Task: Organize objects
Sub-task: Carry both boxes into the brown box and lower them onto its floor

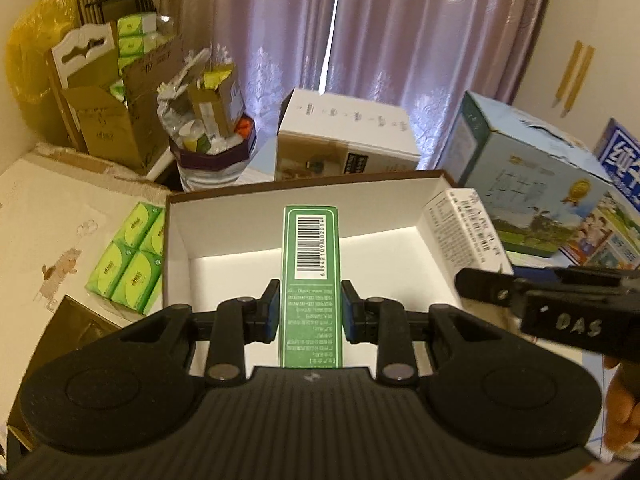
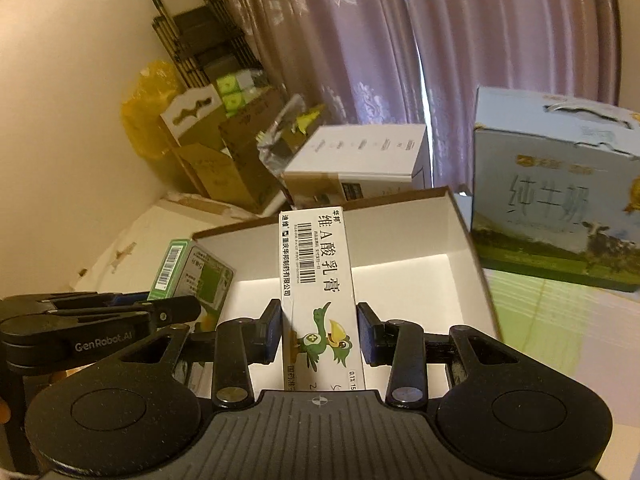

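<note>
Mid-placement, seemingly: left hand-held gripper (image 1: 310, 312) clamped on a slim green cardboard carton (image 1: 310, 280), right hand-held gripper (image 2: 318, 332) clamped on a white ointment carton with a bird cartoon (image 2: 320, 300), both poised over an open white-lined cardboard box (image 1: 304, 258). Next: lowering, then releasing side by side. Blue milk case (image 2: 556, 200) and green tissue packs (image 1: 132, 256) crowding nearby; grippers close together.

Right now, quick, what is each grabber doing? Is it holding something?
Left gripper: closed on the green box, above the open white box.
Right gripper: closed on the white ointment box.
</note>
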